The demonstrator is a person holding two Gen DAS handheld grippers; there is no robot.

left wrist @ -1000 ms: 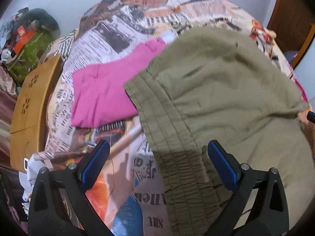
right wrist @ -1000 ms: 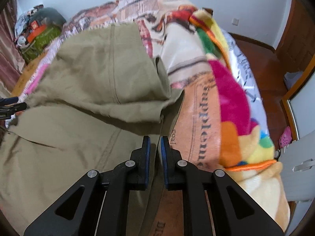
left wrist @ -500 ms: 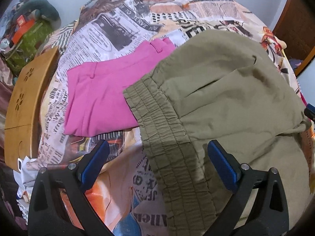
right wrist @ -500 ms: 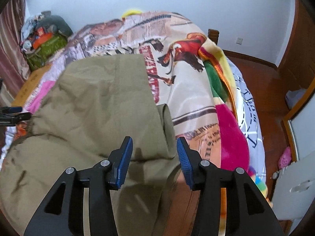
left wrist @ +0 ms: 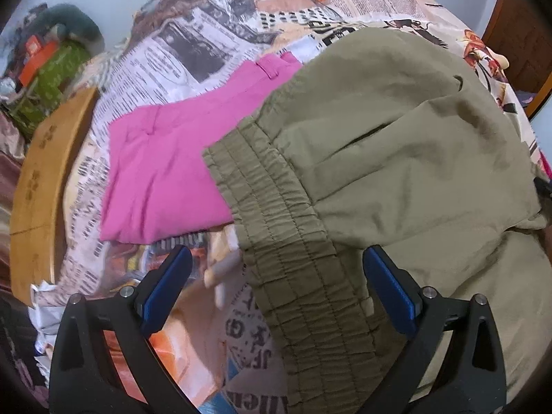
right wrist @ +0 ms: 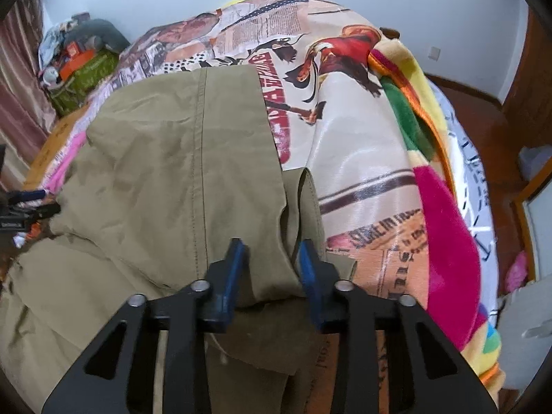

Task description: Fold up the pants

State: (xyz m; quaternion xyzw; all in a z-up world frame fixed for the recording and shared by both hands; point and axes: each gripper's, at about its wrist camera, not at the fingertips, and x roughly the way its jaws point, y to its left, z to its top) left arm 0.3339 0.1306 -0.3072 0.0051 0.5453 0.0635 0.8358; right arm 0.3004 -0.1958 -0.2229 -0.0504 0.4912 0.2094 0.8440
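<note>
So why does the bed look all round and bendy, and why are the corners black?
Left wrist view: the fisheye lens bulges the newspaper-print bedspread, black corners are the lens rim, and the pink shorts look slightly smeared. Right wrist view: same bulge, glare shines on the bedspread, and the tongs shadow the olive pants.

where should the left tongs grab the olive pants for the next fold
Probably the elastic waistband of the olive pants, coming down from above. The thick, gathered band lies flat on the bedspread directly between the wide-open left tongs, with its edge exposed toward the pink garment. The right tongs are closing around the folded leg edge.
</note>
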